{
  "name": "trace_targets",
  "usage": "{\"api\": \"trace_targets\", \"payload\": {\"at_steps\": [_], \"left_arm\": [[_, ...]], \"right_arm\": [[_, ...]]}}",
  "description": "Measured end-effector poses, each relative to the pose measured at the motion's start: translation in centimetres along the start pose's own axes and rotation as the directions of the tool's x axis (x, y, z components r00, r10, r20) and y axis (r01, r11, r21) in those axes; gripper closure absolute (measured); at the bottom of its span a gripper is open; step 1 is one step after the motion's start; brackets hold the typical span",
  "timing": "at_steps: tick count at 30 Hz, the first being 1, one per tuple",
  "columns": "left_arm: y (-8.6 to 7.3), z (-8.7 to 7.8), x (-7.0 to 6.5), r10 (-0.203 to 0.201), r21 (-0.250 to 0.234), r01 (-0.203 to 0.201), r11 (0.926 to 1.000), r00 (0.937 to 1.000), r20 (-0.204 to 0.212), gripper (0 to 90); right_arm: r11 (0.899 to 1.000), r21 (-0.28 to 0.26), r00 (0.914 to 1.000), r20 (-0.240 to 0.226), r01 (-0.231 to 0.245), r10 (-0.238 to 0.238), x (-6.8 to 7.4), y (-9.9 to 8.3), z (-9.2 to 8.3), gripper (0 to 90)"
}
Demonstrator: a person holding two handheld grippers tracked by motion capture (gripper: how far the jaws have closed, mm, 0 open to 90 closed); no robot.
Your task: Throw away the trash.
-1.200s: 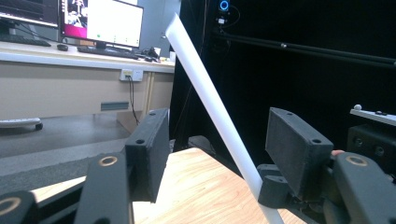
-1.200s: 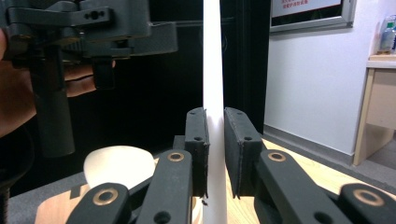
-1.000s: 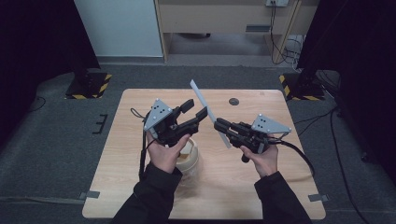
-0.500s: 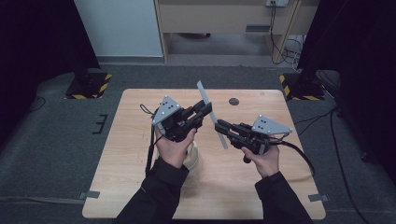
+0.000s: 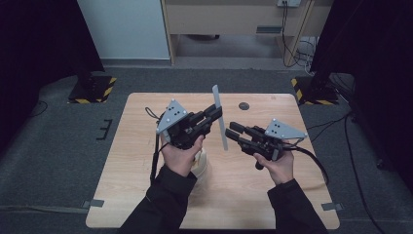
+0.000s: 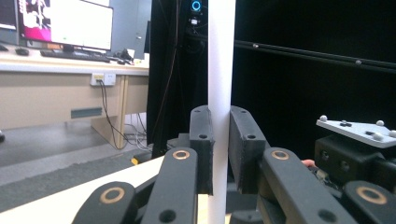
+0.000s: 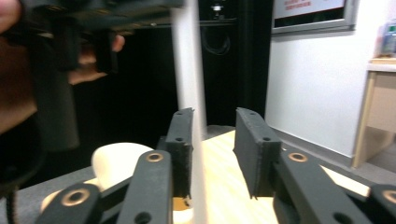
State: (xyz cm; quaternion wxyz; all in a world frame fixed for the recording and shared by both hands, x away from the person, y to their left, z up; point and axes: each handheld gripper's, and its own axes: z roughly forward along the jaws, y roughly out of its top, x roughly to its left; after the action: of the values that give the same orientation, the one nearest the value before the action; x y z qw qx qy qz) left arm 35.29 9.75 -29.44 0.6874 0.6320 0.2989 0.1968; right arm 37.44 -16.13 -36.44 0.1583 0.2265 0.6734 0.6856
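A thin white flat strip (image 5: 220,117) stands nearly upright above the middle of the wooden table (image 5: 141,195). My left gripper (image 5: 217,116) is shut on it about halfway up. In the left gripper view the strip (image 6: 220,56) is pinched between both pads of that gripper (image 6: 220,119). My right gripper (image 5: 233,131) sits just right of the strip's lower end, and its jaws have just been opening. In the right gripper view the strip (image 7: 187,60) runs beside one jaw, with a clear gap to the other jaw of this gripper (image 7: 212,119).
A cream rounded object (image 5: 200,163) stands on the table under my left hand and shows as the cream shape (image 7: 116,156) low in the right gripper view. A small dark disc (image 5: 244,106) lies near the far edge. A desk (image 5: 234,19) stands beyond the table.
My left gripper has moved right to the strip and shut on it. The right gripper's jaws have parted from the strip. The strip has swung from tilted to nearly upright.
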Motion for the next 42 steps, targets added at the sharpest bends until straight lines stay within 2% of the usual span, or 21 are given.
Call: {"api": "trace_targets", "payload": {"at_steps": [2, 4, 7, 10, 11, 12, 16, 20, 24, 28, 37, 42], "left_arm": [[0.5, -0.8, 0.3, 0.014, -0.006, -0.014, 0.9999, 0.9998, -0.012, 80.2], [0.8, -1.4, 0.6, 0.022, -0.011, -0.023, 0.9997, 0.9995, -0.023, 80.1], [1.3, -2.4, 1.5, 0.026, -0.020, -0.027, 0.9994, 0.9985, -0.049, 80.1], [1.9, -3.6, 2.6, 0.025, -0.034, -0.027, 0.9991, 0.9968, -0.076, 80.1], [2.0, -4.0, 2.9, 0.025, -0.035, -0.028, 0.9990, 0.9962, -0.084, 80.1], [2.0, -4.3, 3.1, 0.025, -0.035, -0.028, 0.9990, 0.9958, -0.088, 80.1], [2.0, -5.7, 4.0, 0.032, -0.024, -0.035, 0.9991, 0.9931, -0.113, 80.0], [1.3, -6.5, 4.8, 0.032, -0.004, -0.033, 0.9995, 0.9914, -0.127, 80.1], [0.3, -6.7, 5.5, 0.030, 0.019, -0.027, 0.9995, 0.9902, -0.136, 80.0], [-1.0, -6.3, 6.1, 0.032, 0.048, -0.026, 0.9985, 0.9898, -0.139, 80.0], [-4.6, -5.5, 7.1, 0.026, 0.104, -0.012, 0.9945, 0.9901, -0.138, 79.9], [-5.5, -6.1, 7.5, 0.019, 0.114, -0.003, 0.9935, 0.9899, -0.141, 76.2]], "right_arm": [[1.000, -0.004, 0.9996, 0.028, -0.009, 0.010, -0.5, 0.0, -0.5, 60.5], [1.000, 0.001, 0.9966, 0.080, -0.015, 0.015, -1.3, -0.1, -1.1, 56.5], [0.999, 0.018, 0.9887, 0.147, -0.033, 0.030, -2.4, -0.6, -2.1, 50.4], [0.997, 0.047, 0.9762, 0.213, -0.053, 0.042, -3.7, -1.5, -3.1, 46.1], [0.996, 0.072, 0.9689, 0.244, -0.059, 0.040, -4.5, -2.3, -3.6, 44.7], [0.996, 0.072, 0.9689, 0.244, -0.059, 0.040, -4.5, -2.3, -3.6, 44.7], [0.990, 0.122, 0.9574, 0.286, -0.077, 0.039, -5.5, -3.6, -4.1, 39.9], [0.984, 0.149, 0.9394, 0.340, -0.097, 0.041, -6.5, -4.7, -4.6, 33.2], [0.977, 0.175, 0.9271, 0.372, -0.119, 0.046, -7.3, -5.8, -5.1, 31.5], [0.973, 0.187, 0.9218, 0.384, -0.132, 0.051, -7.7, -6.3, -5.3, 31.1], [0.971, 0.205, 0.9240, 0.380, -0.127, 0.041, -7.7, -6.5, -5.1, 30.8], [0.970, 0.207, 0.9237, 0.381, -0.127, 0.040, -7.7, -6.4, -5.2, 30.7]]}}
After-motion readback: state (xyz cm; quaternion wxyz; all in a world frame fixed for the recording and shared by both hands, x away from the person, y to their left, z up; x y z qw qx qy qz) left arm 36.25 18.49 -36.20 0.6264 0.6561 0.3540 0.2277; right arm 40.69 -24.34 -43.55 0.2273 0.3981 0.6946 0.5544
